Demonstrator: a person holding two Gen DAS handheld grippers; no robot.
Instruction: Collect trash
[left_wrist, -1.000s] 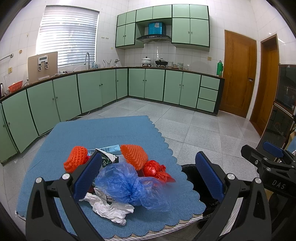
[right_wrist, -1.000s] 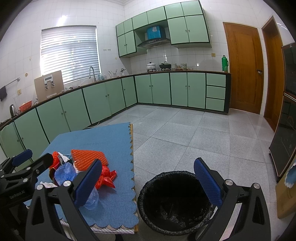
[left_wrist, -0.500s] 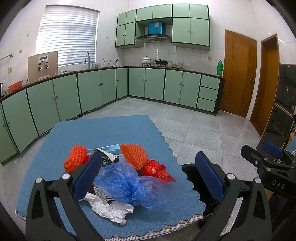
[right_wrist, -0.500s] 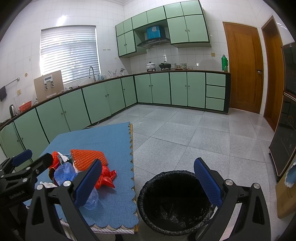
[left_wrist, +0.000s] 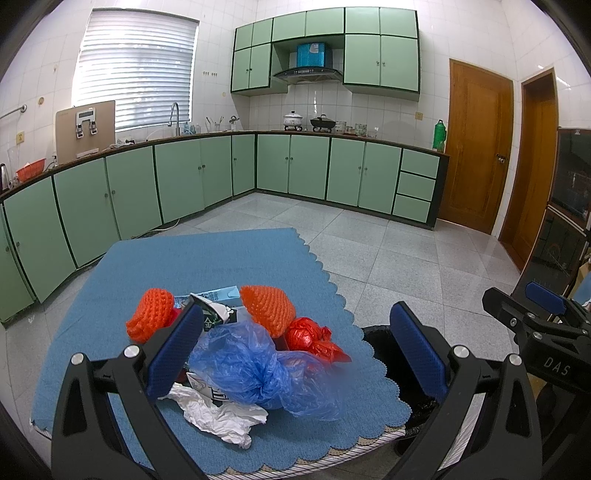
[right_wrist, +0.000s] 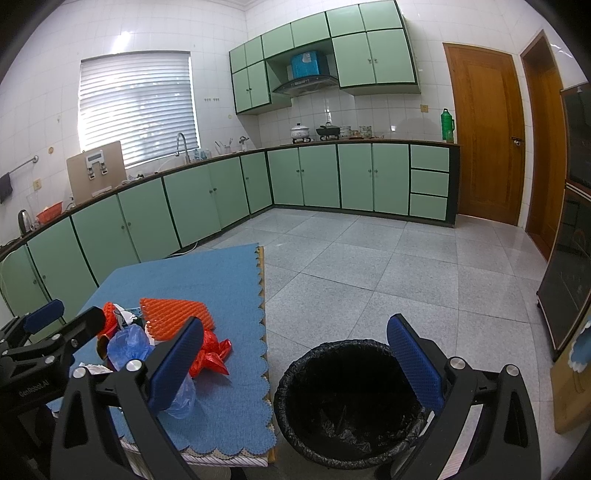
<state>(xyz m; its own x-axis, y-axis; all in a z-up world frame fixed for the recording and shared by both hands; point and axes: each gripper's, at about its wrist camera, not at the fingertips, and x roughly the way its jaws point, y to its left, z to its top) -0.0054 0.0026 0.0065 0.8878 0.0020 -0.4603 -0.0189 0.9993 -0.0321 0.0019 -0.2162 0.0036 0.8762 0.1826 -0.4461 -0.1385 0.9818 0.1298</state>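
A pile of trash lies on the blue mat (left_wrist: 207, 269): a blue plastic bag (left_wrist: 255, 365), a red plastic bag (left_wrist: 314, 338), two orange foam nets (left_wrist: 267, 304) (left_wrist: 151, 314), crumpled white paper (left_wrist: 218, 410) and a carton (left_wrist: 218, 295). My left gripper (left_wrist: 295, 354) is open and empty, just before the pile. My right gripper (right_wrist: 295, 369) is open and empty, above the near rim of the black-lined trash bin (right_wrist: 347, 398), right of the table. The pile also shows in the right wrist view (right_wrist: 173, 321).
The table edge with scalloped mat (right_wrist: 264, 332) borders the bin. Grey tiled floor (right_wrist: 369, 266) stretches to green cabinets (right_wrist: 314, 177). Wooden doors (right_wrist: 484, 133) stand at the right. A dark cabinet (right_wrist: 569, 280) is at the far right.
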